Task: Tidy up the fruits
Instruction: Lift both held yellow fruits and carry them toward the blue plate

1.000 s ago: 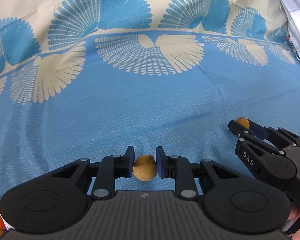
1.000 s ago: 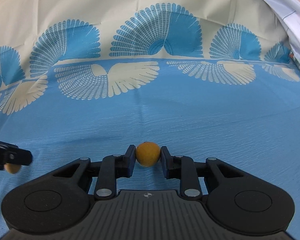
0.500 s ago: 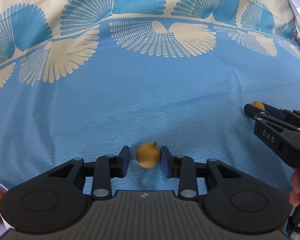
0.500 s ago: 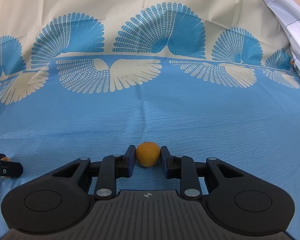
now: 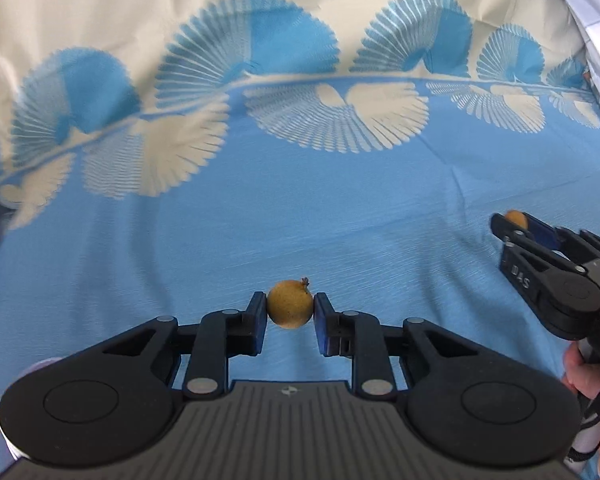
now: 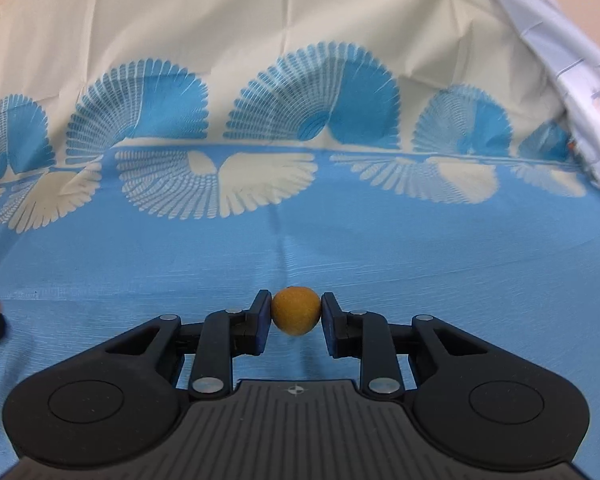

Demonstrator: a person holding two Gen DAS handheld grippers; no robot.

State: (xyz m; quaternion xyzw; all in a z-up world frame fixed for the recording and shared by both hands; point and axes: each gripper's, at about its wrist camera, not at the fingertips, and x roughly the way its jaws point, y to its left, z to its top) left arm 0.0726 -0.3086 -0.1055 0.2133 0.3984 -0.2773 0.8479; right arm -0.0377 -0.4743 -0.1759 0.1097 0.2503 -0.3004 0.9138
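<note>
Blue fan-print cloth (image 5: 340,216) filling both frames, your left gripper (image 5: 290,312) at lower centre clamping a speckled brown fruit (image 5: 289,309), your right gripper (image 6: 296,311) pinching an orange fruit (image 6: 296,310), possibly a kumquat.

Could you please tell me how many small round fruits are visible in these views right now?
2: one stemmed fruit clamped in the left tool, one smooth fruit clamped in the right tool. Others may lie out of view.

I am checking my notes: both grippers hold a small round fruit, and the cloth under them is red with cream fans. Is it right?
Not quite. The cloth is blue, as both wrist views show. The left gripper and right gripper do each hold a small round fruit.
</note>
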